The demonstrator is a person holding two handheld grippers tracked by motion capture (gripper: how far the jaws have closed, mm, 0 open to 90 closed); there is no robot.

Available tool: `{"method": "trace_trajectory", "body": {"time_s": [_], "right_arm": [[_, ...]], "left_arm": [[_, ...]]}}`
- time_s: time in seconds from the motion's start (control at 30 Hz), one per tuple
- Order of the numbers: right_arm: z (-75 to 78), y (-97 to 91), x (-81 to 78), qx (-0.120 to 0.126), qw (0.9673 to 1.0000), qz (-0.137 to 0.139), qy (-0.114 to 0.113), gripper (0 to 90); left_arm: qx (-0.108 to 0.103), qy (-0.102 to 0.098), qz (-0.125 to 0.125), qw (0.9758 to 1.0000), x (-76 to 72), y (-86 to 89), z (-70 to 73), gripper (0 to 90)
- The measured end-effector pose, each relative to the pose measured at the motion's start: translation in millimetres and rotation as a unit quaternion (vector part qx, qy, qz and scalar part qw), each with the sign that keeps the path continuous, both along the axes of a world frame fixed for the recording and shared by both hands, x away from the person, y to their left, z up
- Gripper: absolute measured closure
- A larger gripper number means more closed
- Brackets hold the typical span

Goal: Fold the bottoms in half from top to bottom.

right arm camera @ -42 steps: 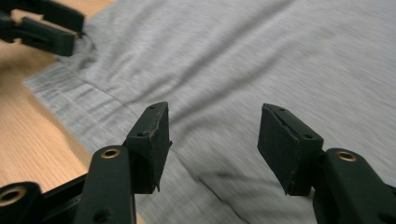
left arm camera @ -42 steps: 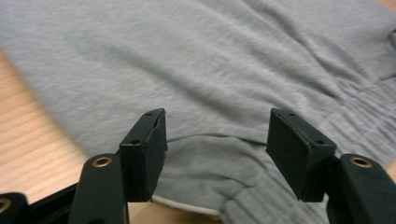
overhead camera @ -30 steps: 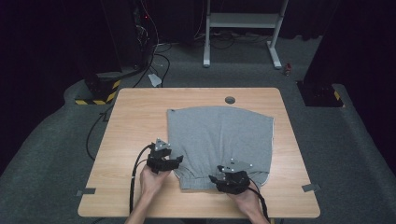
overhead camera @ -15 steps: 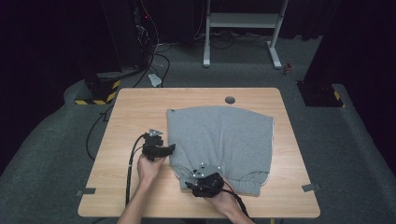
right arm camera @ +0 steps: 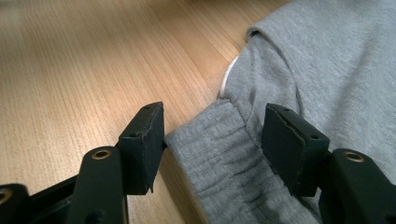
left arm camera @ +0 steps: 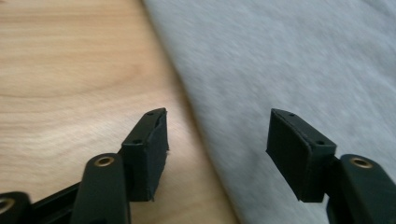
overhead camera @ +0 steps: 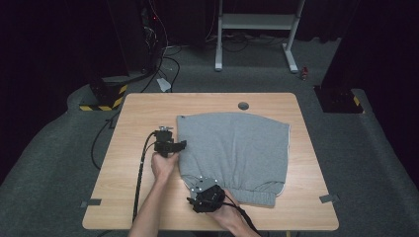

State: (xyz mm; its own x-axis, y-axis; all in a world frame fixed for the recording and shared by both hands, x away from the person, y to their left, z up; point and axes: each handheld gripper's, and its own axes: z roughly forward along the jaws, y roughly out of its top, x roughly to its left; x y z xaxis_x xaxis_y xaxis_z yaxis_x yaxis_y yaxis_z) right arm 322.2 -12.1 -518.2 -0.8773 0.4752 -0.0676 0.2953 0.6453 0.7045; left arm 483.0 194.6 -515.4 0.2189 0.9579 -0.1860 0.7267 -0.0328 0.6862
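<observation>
The grey sweatshirt (overhead camera: 232,150) lies flat on the wooden counter (overhead camera: 133,133), right of its middle, with the ribbed hem toward the near edge and its left side edge running straight back.

The left gripper (overhead camera: 174,146) has travelled away from the near edge along that left side edge and now sits about midway up it. Its fingers (left arm camera: 148,149) are spread wide and grip nothing; the garment's border runs up between them, one finger over bare wood, the other over cloth.

The right gripper (overhead camera: 197,201) has slid leftward along the hem, from nearer the middle to the near-left corner of the sweatshirt. Its jaws have just been opening, and they now stand apart with the hem corner (right arm camera: 205,149) lying between the fingers (right arm camera: 287,144), which do not press on it.

By my reading, both hands are lining up on the left side of the garment for a fold across it, and neither grasp is made yet.

The high view gives the whole layout and both hands' places. The right gripper view adds the ribbing, a seam and a sliver of white lining at the corner; the left gripper view shows how the fingers straddle the edge.
</observation>
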Motion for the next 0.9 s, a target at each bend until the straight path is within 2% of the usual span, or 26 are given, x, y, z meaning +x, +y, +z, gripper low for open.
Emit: {"method": "trace_trajectory", "body": {"time_s": [0.1, 0.13, 0.2, 0.33, 0.47, 0.53, 0.6, 0.7, 0.8, 0.83, 0.9], "right_arm": [[-1.2, 2.9, -3.4, -0.015, 0.9998, -0.002, -0.013, 41.0], [-1.0, 3.2, -4.1, -0.016, 0.9997, -0.002, -0.015, 41.3], [-0.2, 3.5, -4.9, -0.021, 0.9996, -0.006, -0.016, 42.9], [1.4, 3.1, -6.8, -0.028, 0.9995, -0.005, -0.016, 51.6], [3.9, 1.6, -9.6, -0.047, 0.9985, -0.003, -0.028, 65.2], [5.6, 1.6, -11.6, -0.063, 0.9973, -0.002, -0.037, 70.9], [7.1, 2.1, -13.5, -0.075, 0.9964, -0.001, -0.038, 74.6], [8.9, 0.7, -15.1, -0.08, 0.9962, 0.007, -0.035, 77.9], [10.3, -3.3, -16.4, -0.075, 0.9967, 0.009, -0.029, 78.9], [10.5, -4.7, -16.7, -0.072, 0.9969, 0.01, -0.028, 78.9], [11.0, -6.1, -17.2, -0.072, 0.9971, 0.009, -0.024, 79.0]], "left_arm": [[0.044, 0.017, -0.024, 0.9986, 9.0, -9.8, 4.2, 38.2], [0.065, 0.017, -0.033, 0.9972, 12.2, -17.1, 4.6, 38.0], [0.073, 0.008, -0.031, 0.9968, 14.1, -23.6, 2.9, 38.7], [0.087, 0.023, -0.037, 0.9953, 20.7, -33.5, 6.2, 42.1], [0.08, 0.031, -0.045, 0.9953, 25.1, -34.1, 8.5, 53.5], [0.082, 0.033, -0.044, 0.9951, 27.3, -33.6, 9.5, 62.9], [0.079, 0.039, -0.045, 0.9951, 28.6, -35.4, 10.2, 71.7], [0.07, 0.048, -0.054, 0.995, 30.6, -36.8, 10.9, 82.2], [0.048, 0.052, -0.059, 0.9958, 31.2, -36.4, 10.5, 84.3], [0.045, 0.051, -0.067, 0.9954, 30.2, -36.1, 10.5, 84.6], [0.043, 0.049, -0.068, 0.9955, 29.2, -36.5, 10.7, 84.8]]}}
